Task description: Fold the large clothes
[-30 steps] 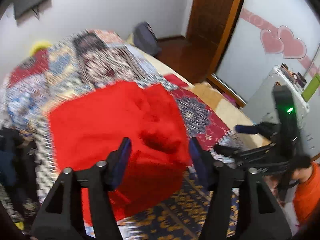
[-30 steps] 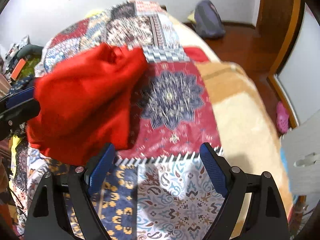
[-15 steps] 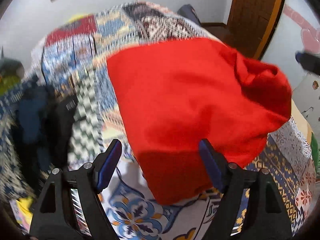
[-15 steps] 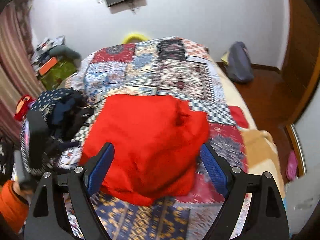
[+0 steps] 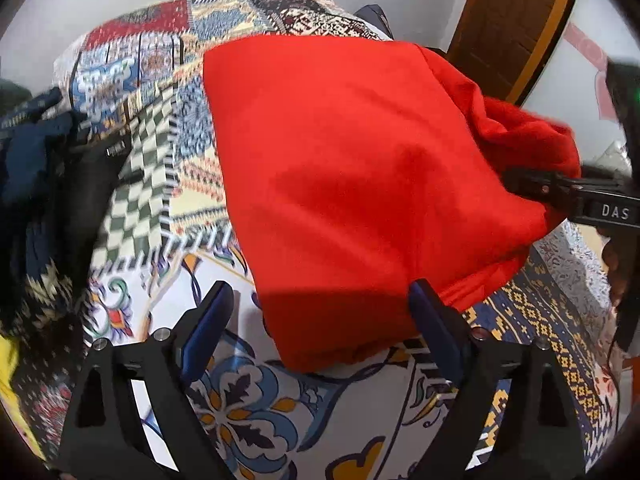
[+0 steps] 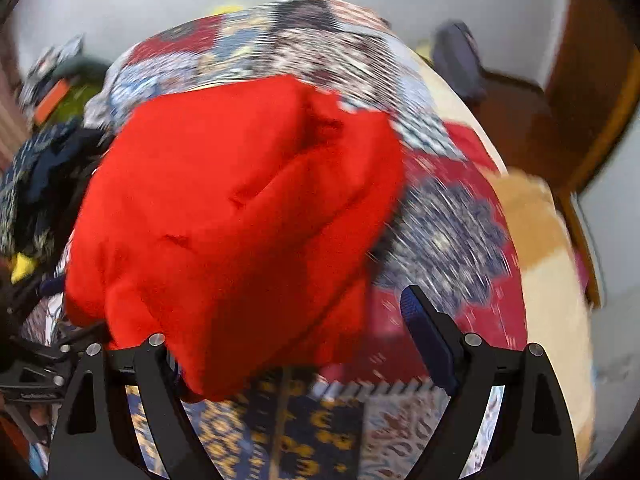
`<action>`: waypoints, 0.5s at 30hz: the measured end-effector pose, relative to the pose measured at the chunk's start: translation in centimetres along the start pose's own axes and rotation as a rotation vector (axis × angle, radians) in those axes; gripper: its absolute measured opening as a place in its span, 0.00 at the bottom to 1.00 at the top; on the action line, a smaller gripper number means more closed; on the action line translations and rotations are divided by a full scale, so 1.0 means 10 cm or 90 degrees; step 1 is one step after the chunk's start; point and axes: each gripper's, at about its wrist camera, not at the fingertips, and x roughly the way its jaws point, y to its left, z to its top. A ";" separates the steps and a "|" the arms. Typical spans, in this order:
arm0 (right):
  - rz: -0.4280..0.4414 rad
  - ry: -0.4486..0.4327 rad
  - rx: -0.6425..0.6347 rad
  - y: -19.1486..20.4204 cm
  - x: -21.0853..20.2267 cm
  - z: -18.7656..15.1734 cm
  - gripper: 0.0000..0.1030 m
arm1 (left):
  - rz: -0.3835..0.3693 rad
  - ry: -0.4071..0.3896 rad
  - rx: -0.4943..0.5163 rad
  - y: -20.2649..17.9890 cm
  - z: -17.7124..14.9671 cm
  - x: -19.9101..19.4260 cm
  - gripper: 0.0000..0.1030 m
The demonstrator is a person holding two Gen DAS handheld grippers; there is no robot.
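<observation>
Red cloth fills the middle of the left wrist view: one red garment [image 5: 360,184], folded into a thick slab, lies on one bed covered by a patchwork bedspread [image 5: 248,412]. The left hand-held gripper [image 5: 320,332] points down at the garment's near edge; its two blue-padded fingers [image 5: 206,332] stand far apart and are spreading wider, one on either side of the garment's near corner, neither pad pressing on the cloth. To the garment's left lies one dark pile of clothes [image 5: 44,184] with a patch of yellow cloth at its near end. At the garment's right edge the other hand-held gripper comes in from the side, its black frame reaching the bunched red cloth there; from here it is not clear whether it touches. Beyond the garment, one brown wooden door [image 5: 516,28] stands in the white wall.

Seen from the right wrist, which is blurred, the same single red garment [image 6: 240,220] sits on the bedspread [image 6: 448,236]. The right hand-held gripper [image 6: 296,340] has its two fingers wide apart; the garment's near edge hangs over and hides the left-side finger, while the other blue pad [image 6: 428,340] stands clear of the cloth over the bedspread. Left of the garment is the dark clothes pile [image 6: 36,184]; right of the garment, beyond the bed, one grey bag [image 6: 460,64] sits on the floor.
</observation>
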 end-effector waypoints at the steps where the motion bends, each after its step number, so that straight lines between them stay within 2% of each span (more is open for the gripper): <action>1: -0.003 0.002 0.020 -0.09 0.00 -0.03 0.83 | -0.003 0.005 -0.007 0.00 -0.03 0.01 0.87; 4: 0.028 0.006 0.088 -0.37 -0.03 -0.17 0.84 | 0.000 0.006 -0.009 0.00 -0.08 -0.01 0.87; 6: 0.036 0.012 0.112 -0.42 -0.05 -0.23 0.84 | 0.008 0.007 -0.008 -0.02 -0.12 -0.04 0.87; 8: 0.010 0.006 0.121 -0.47 -0.09 -0.28 0.84 | 0.033 0.015 0.003 -0.05 -0.17 -0.05 0.87; 12: -0.025 0.005 0.141 -0.55 -0.22 -0.34 0.85 | 0.081 -0.002 0.021 -0.07 -0.29 -0.18 0.87; 15: -0.049 -0.001 0.119 -0.56 -0.35 -0.34 0.86 | 0.112 -0.007 0.028 -0.03 -0.32 -0.30 0.87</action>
